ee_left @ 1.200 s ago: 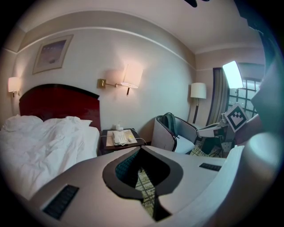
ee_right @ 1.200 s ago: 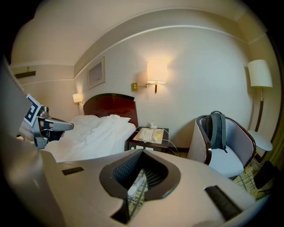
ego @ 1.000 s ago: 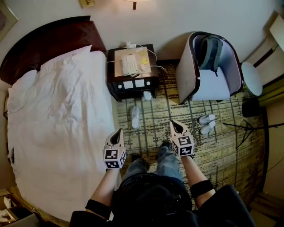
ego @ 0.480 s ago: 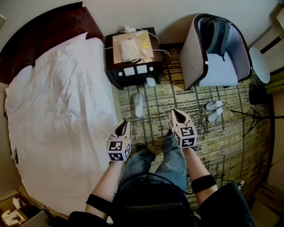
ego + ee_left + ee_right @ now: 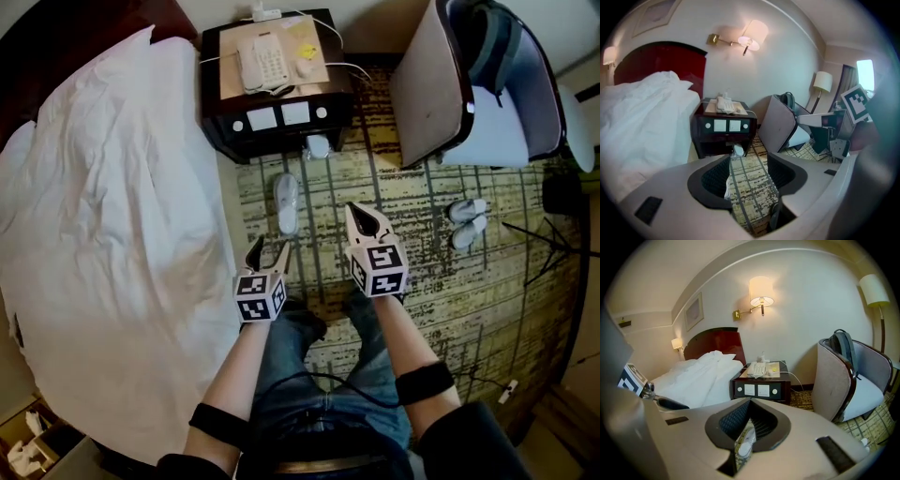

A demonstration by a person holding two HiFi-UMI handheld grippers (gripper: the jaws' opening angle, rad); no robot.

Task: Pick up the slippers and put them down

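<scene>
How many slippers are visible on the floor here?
3: one slipper before the nightstand, a pair by the armchair; the white thing at the nightstand's foot may be a fourth.

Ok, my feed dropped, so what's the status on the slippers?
Both empty: left gripper just opening, right gripper shut. White slipper on carpet ahead of left gripper, untouched. Nothing in the way.

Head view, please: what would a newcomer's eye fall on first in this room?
The big white bed fills the left side. At centre, two marker-cubed tools hang over the patterned carpet: the left tool, whose jaws have just been opening with nothing between them, and the shut right tool. A single white slipper lies ahead of them by the nightstand, and a pair of slippers sits on the right near the armchair.
</scene>
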